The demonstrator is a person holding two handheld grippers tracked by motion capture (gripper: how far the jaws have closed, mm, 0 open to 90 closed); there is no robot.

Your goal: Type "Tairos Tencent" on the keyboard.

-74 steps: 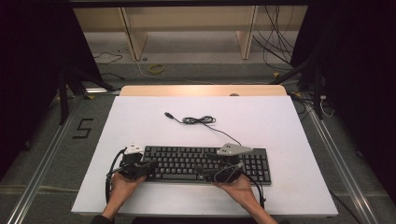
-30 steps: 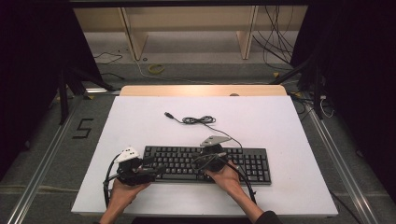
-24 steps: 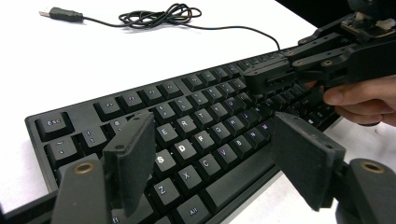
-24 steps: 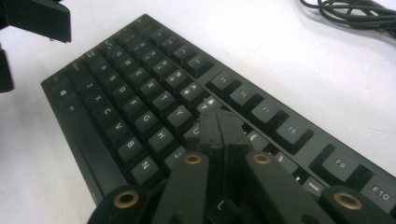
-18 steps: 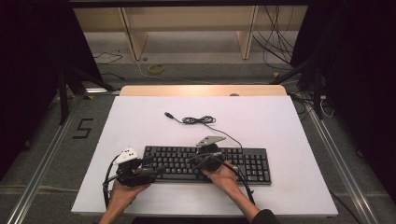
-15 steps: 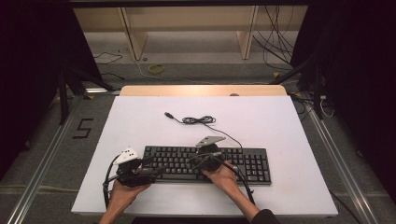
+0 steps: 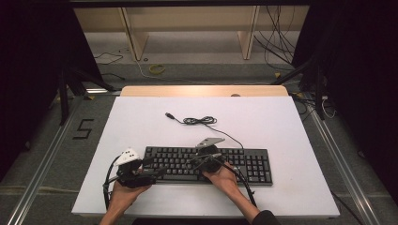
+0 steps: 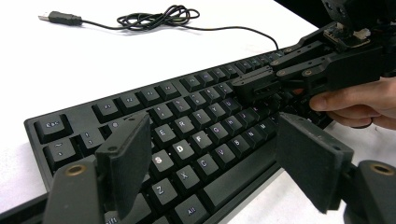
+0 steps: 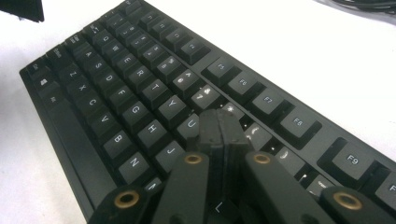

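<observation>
Black keyboard (image 7: pixel 206 164) lies flat on the white table (image 7: pixel 291 126), near the front edge, a bit left of centre, long side parallel to that edge. Its thin cable (image 7: pixel 199 121) runs from the back right, coils loosely mid-table & ends in a USB plug (image 8: pixel 60 17) lying free on the bare top.

R gripper (image 7: pixel 195 160) is over the middle of the keyboard, jaws clenched together w/ nothing between – in the right gripper view the joined tips (image 9: pixel 219 128) sit on or just above the keys by U / I; can't tell if they press. L gripper (image 7: pixel 152 169) is at the keyboard's left front corner, jaws released & spread wide, having just been opening; in the left gripper view its pads (image 8: pixel 126 158) straddle the left letter keys w/o gripping anything.

Table: plain matte white, w/ a light wood strip (image 7: pixel 204 90) along the far edge. Lots of open top behind & right of the keyboard; only a narrow margin at the front. Beyond – grey floor, metal rails (image 7: pixel 37 173) both sides, a "5" mark (image 7: pixel 83 128) on the floor at left, wooden shelving legs (image 7: pixel 133 35) & loose cables at the back, dark curtains on each side.
</observation>
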